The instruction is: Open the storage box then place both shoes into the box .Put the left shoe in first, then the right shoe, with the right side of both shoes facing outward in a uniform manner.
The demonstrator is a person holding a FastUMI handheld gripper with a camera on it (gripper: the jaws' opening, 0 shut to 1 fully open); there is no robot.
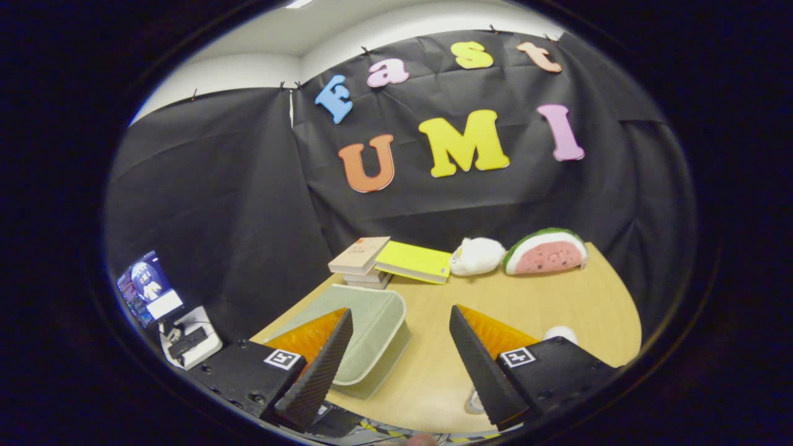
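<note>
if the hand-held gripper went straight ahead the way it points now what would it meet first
Probably nothing soon: the open hand-held gripper aims over bare wooden tabletop. The pale green plastic storage box sits just left of that line; the yellow book lies farther on, though depth is unclear.

Wooden table (pixel 545 303) bears storage box (pixel 372 334), books (pixel 365 263), plush toys (pixel 545 251)

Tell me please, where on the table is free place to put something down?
Bare wood lies between the open tongs, right of the green storage box, running back toward the white plush and watermelon plush. The far edge is crowded: stacked books, yellow book, both plushes. A white thing peeks behind the right finger.
</note>
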